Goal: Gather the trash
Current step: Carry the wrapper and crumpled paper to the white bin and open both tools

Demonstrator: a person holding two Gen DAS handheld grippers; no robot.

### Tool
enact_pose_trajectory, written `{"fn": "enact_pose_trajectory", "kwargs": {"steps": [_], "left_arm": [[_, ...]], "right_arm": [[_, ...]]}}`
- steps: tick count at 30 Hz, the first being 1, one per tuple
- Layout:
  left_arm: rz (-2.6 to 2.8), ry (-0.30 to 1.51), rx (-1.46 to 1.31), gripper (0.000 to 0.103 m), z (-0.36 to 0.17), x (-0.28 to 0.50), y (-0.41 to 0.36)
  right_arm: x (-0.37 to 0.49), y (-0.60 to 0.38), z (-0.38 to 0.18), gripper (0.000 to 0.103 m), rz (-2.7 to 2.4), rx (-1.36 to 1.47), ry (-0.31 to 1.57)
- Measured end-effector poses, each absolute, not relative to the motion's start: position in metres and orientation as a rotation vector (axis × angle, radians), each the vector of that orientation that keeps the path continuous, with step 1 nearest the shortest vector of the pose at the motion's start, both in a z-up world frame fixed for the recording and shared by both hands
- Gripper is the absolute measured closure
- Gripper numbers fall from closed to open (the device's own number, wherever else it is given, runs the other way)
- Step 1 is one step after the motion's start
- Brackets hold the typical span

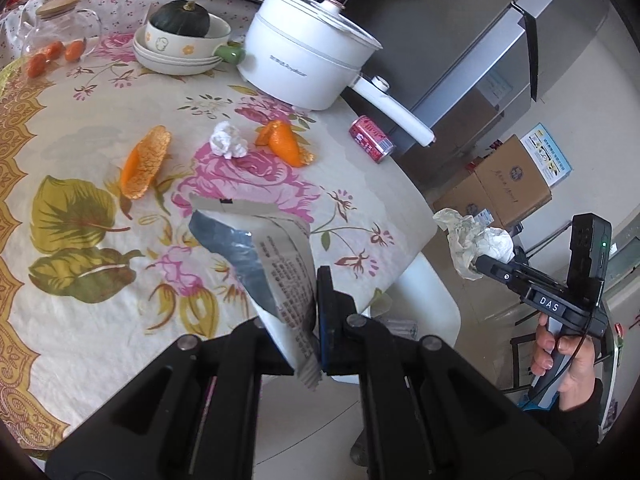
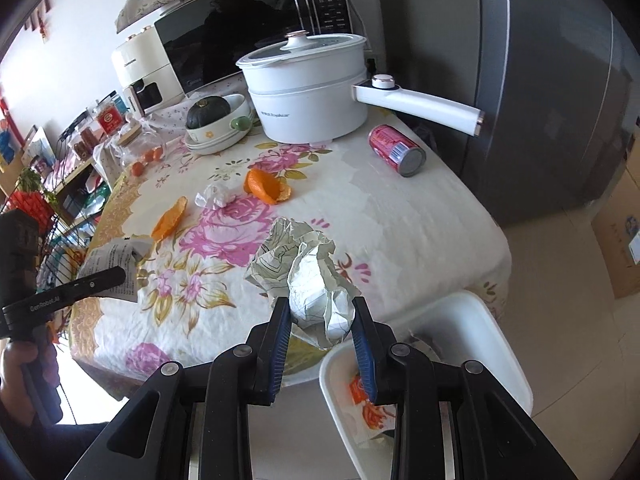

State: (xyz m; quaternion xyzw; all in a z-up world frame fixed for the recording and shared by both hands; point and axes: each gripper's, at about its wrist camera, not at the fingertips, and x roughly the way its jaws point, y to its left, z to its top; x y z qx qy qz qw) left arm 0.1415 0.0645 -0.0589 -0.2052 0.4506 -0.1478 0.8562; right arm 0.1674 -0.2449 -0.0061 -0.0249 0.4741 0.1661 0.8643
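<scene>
My left gripper (image 1: pixel 310 294) is shut on a silver and white snack wrapper (image 1: pixel 276 264), held above the near edge of the flowered table (image 1: pixel 80 320). My right gripper (image 2: pixel 320 308) is shut on a crumpled paper ball (image 2: pixel 316 288), just off the table's corner and above a white bin (image 2: pixel 492 320). On the cloth lie two orange peels (image 1: pixel 146 162) (image 1: pixel 282 144), a white tissue wad (image 1: pixel 228 140) and a red can (image 1: pixel 370 140) on its side. In the left wrist view the right gripper (image 1: pixel 486 264) shows at the right with its paper (image 1: pixel 472 240).
A white electric pot (image 2: pixel 308 92) with a long handle (image 2: pixel 424 104) stands at the back of the table, beside stacked bowls holding a dark squash (image 2: pixel 208 112) and a glass jar (image 1: pixel 60 36). A grey fridge (image 2: pixel 540 80) and cardboard boxes (image 1: pixel 508 184) stand to the right.
</scene>
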Motion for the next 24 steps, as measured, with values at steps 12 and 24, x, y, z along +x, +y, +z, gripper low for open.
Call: {"fn": "enact_pose_trajectory", "kwargs": {"steps": [12,24], "left_arm": [[-0.448,0.994,-0.353,0.095,-0.071,0.149,-0.019],[-0.590,1.051,-0.258,0.095,-0.094,0.154,-0.103]], "right_arm": [[0.146,-0.327,-0.022,0.072,0.227,-0.028,1.053],[0.133,-0.387,-0.047,0.072,0.135,0.004,1.134]]}}
